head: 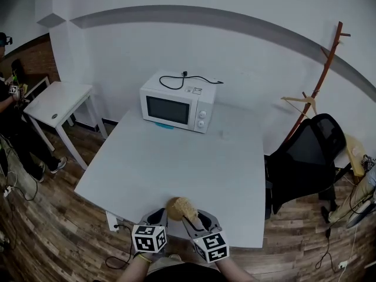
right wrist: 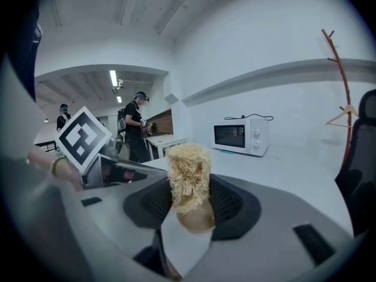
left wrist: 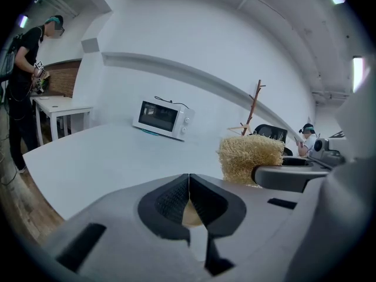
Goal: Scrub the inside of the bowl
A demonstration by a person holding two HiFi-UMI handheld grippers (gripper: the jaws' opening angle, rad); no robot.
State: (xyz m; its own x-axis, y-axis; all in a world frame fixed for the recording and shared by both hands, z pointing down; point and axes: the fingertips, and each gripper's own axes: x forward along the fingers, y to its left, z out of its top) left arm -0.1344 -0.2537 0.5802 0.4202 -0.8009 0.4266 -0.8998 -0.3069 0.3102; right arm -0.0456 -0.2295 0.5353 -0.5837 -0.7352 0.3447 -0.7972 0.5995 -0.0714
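**Right jaws on scrubber, left jaws closed and empty**

Scrubber [right wrist: 188,175]: pinched between the right gripper [right wrist: 189,210] jaws. It stands upright, with its top well above them. The jaws are only as wide apart as the scrubber's body. It's a stubby cylinder of tangled straw-coloured fibre, coarse and wiry, with a smoother tan base down in the grip. In the head view it sits over the near edge of the table [head: 176,157], between the front ends of the 2 grippers.

Left gripper [left wrist: 188,201]: jaws pressed together. The ribbed black pads [left wrist: 167,203] meet on 1 seam with nothing between them. Both grippers have grey shells and sit side by side.

Table: plain white, flat matte top. A white microwave [head: 177,101] sits at the far side, well apart from the grippers, with a black cord [head: 176,81] looped on its top. A black office chair [head: 305,157] is at the table's right, near a wooden coat rack [head: 320,81] against the wall. A smaller white table [head: 59,101] is at far left, with a person [head: 12,116] beside it. The floor [head: 47,216] is wood planks.
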